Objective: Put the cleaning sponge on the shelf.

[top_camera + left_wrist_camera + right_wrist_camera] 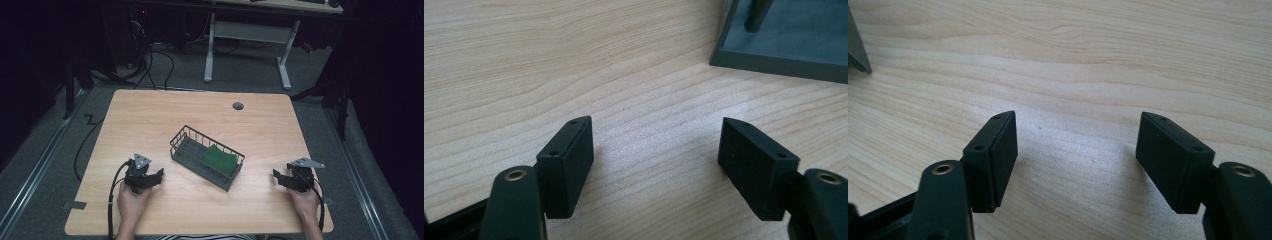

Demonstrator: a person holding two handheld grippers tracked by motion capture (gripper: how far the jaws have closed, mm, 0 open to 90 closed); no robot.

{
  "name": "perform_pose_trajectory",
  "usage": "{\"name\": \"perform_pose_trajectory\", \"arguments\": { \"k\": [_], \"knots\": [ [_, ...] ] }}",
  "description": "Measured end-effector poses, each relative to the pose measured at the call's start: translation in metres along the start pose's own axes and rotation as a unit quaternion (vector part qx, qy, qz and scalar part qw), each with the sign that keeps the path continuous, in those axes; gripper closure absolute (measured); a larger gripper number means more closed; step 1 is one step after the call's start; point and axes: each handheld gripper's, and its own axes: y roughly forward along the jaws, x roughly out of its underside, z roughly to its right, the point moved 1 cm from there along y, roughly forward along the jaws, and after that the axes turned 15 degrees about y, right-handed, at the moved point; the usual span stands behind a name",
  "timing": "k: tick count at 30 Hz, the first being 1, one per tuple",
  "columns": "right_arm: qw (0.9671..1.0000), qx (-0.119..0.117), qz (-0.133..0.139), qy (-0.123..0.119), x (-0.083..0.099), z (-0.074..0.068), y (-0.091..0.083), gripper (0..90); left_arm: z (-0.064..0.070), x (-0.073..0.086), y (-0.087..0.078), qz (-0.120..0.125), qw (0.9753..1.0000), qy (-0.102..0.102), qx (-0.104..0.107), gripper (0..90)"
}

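A dark grey wire basket (186, 144) lies at an angle in the middle of the wooden table (150, 115). A green pad (220, 158) rests inside its right end. My left gripper (149, 179) sits low at the front left of the table, a short way from the basket; it is open, its jaws wide apart over bare wood (655, 150). The basket's base corner (774, 57) shows at the top right of the left gripper view. My right gripper (281, 178) rests at the front right, also open with nothing between its jaws (1075, 155).
A round grey grommet (238, 106) is set into the table near its far edge. Beyond the table stand the white legs of a desk (282, 60) and cables (150, 65) on the grey floor. A basket corner (857, 52) shows at the left edge of the right gripper view.
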Motion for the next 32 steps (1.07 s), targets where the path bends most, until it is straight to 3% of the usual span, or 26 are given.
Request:
{"name": "perform_pose_trajectory", "arguments": {
  "k": [3, 9, 14, 32],
  "knots": [
    [0.9998, 0.013, -0.007, -0.010, 0.0001, -0.0014, 0.0015, 30.5, 0.0000, 0.0000, 0.0000, 0.000, 1.0000, 0.000, 0.000, 30.9],
    [0.9999, 0.010, -0.009, -0.008, 0.0000, -0.0008, 0.0016, 29.4, 0.0000, 0.0001, 0.0000, 0.000, 1.0000, -0.001, -0.001, 30.9],
    [0.9996, 0.019, -0.003, -0.021, 0.0012, -0.0036, 0.0010, 29.6, -0.0002, 0.0001, -0.0001, -0.001, 1.0000, -0.003, -0.003, 30.8],
    [0.9998, 0.008, -0.011, -0.013, 0.0010, -0.0026, 0.0013, 27.8, -0.0005, 0.0003, 0.0000, -0.001, 1.0000, -0.004, -0.005, 30.9]
  ]
}}
